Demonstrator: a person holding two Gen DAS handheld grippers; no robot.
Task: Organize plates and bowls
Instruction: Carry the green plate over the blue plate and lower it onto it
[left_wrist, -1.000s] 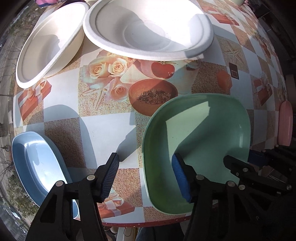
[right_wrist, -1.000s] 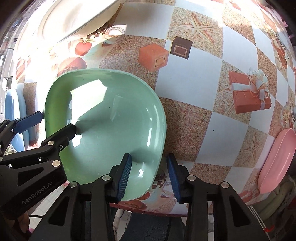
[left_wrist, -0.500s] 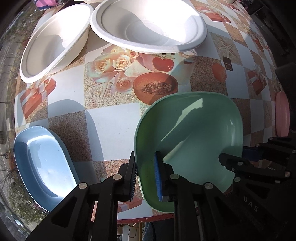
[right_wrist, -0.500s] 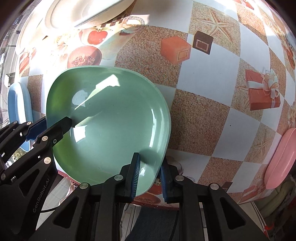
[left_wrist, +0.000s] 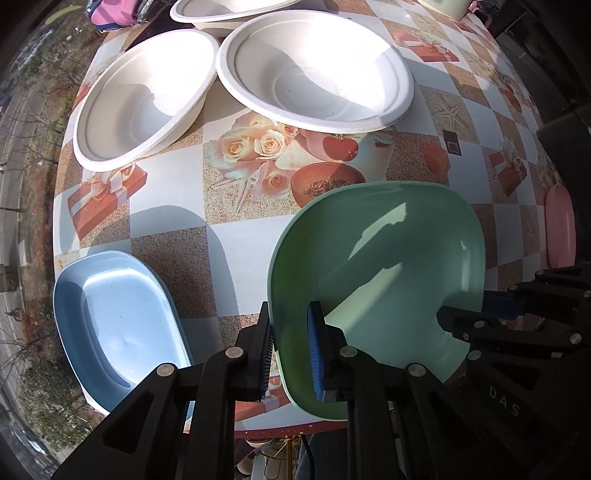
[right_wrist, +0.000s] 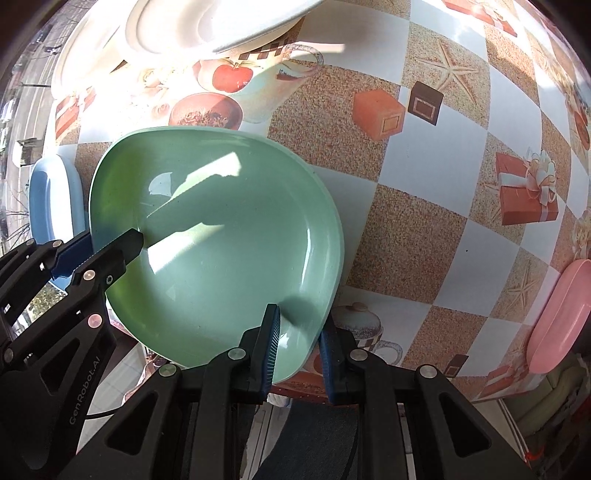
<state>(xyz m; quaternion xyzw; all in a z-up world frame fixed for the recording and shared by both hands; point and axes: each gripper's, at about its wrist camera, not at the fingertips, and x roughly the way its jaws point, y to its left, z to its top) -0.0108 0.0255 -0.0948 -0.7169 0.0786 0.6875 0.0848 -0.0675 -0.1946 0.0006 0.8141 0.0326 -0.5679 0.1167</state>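
Item: green plate (left_wrist: 388, 258), held at the near table edge, about 5 o'clock in the left wrist view. We have the left gripper (left_wrist: 290, 350) clamped on its left rim, one finger outside, one inside. The right gripper (right_wrist: 299, 339) is clamped on its near right rim in the same way. The plate looks tilted and partly off the edge; we judge it mid-lift.

Progress: early, by our reading. Nothing is stacked by colour or kind yet.

Left to sort:
- blue plate (left_wrist: 118, 317), at 8 o'clock of the left view, alone near the edge.
- pink plate (right_wrist: 554, 314), at 4 o'clock of the right view, well apart from the rest.
- two white paper bowls (left_wrist: 314, 74), at 12 o'clock, rims overlapping; a third white dish (left_wrist: 229, 14) lies beyond them.

Surface: tablecloth (right_wrist: 424, 177) in a white and sandy check, printed with roses, apples, starfish and gift boxes. Strong sunlight, hard shadows.

Room: trees and a road show past the left rim, as through a window.
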